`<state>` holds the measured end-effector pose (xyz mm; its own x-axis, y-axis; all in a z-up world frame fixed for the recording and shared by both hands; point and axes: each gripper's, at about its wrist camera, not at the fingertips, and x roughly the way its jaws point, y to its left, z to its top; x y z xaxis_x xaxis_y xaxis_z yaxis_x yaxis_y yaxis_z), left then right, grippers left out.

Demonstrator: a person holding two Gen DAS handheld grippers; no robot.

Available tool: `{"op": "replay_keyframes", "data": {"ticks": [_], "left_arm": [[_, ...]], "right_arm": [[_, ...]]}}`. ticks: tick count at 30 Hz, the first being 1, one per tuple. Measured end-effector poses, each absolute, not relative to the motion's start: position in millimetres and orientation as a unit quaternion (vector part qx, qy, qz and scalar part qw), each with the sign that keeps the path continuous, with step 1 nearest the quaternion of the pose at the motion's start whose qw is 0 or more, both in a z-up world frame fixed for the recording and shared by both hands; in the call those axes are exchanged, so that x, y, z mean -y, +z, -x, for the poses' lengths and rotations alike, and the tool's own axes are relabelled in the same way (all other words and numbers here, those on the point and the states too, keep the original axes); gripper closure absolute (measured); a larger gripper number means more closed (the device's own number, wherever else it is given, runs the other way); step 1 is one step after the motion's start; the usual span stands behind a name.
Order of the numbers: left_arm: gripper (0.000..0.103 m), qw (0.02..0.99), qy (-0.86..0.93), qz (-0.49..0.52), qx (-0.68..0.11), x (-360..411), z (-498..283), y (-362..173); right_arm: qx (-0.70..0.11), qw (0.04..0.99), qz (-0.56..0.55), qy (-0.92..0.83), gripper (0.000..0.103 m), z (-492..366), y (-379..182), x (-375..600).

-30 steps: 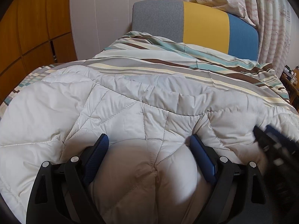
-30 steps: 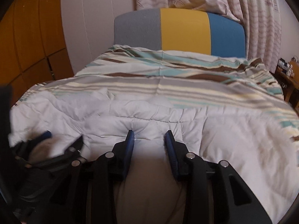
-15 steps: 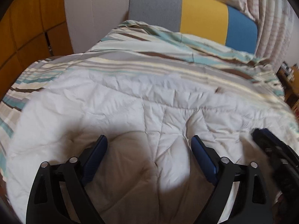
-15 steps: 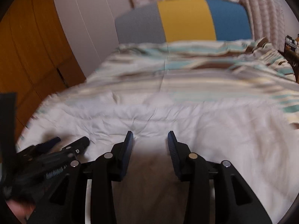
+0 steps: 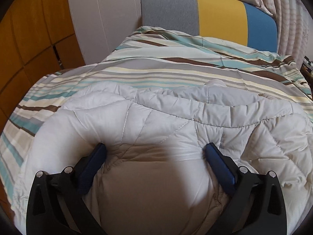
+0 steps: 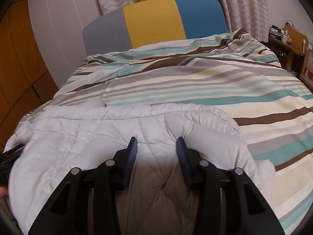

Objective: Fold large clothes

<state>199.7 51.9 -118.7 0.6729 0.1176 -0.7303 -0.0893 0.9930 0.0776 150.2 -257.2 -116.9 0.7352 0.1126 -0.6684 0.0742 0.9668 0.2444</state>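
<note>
A white quilted padded garment (image 5: 156, 121) lies folded across the near end of the bed. My left gripper (image 5: 155, 146) sits over its left part, jaws very wide and opening. Puffy fabric bulges up between the pads, loose and not pinched. In the right wrist view the same garment (image 6: 88, 129) reaches only a little past the right-hand pad, where a fat roll of it curls round the fingertip. My right gripper (image 6: 156, 140) is partly open, with flat quilted fabric lying between its pads. The left gripper (image 6: 9, 156) shows dark at that view's left edge.
Under the garment is a striped duvet (image 6: 215, 90) in teal, brown, cream and grey. A grey, yellow and blue headboard (image 5: 215, 13) stands at the far end, with curtains behind it. Wooden cupboard doors (image 5: 29, 39) are on the left. Cluttered wooden furniture (image 6: 289, 45) stands on the right.
Both grippers have slid outward along the garment, left one leftward, right one rightward. The left jaws widened and the bunch between them flattened. The right gripper has left the left wrist view.
</note>
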Motion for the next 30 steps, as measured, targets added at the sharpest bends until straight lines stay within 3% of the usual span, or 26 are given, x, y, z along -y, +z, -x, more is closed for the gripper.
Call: {"op": "replay_keyframes", "data": {"ticks": [8, 16, 21, 30], "left_arm": [[0.003, 0.903, 0.037, -0.008, -0.428, -63, -193, -106], [0.003, 0.924, -0.004, 0.077, -0.374, -67, -110, -72], [0.003, 0.920, 0.005, -0.005, -0.392, -40, -111, -104], [0.003, 0.917, -0.011, 0.024, -0.398, -54, -97, -104]], "right_arm": [[-0.377, 0.920, -0.110, -0.001, 0.059, -143, -103, 250], [-0.305, 0.940, -0.127, 0.087, 0.062, -74, -54, 188], [-0.344, 0.932, -0.073, 0.089, 0.063, -77, -85, 139], [-0.357, 0.928, -0.066, 0.082, 0.062, -78, -101, 136]]}}
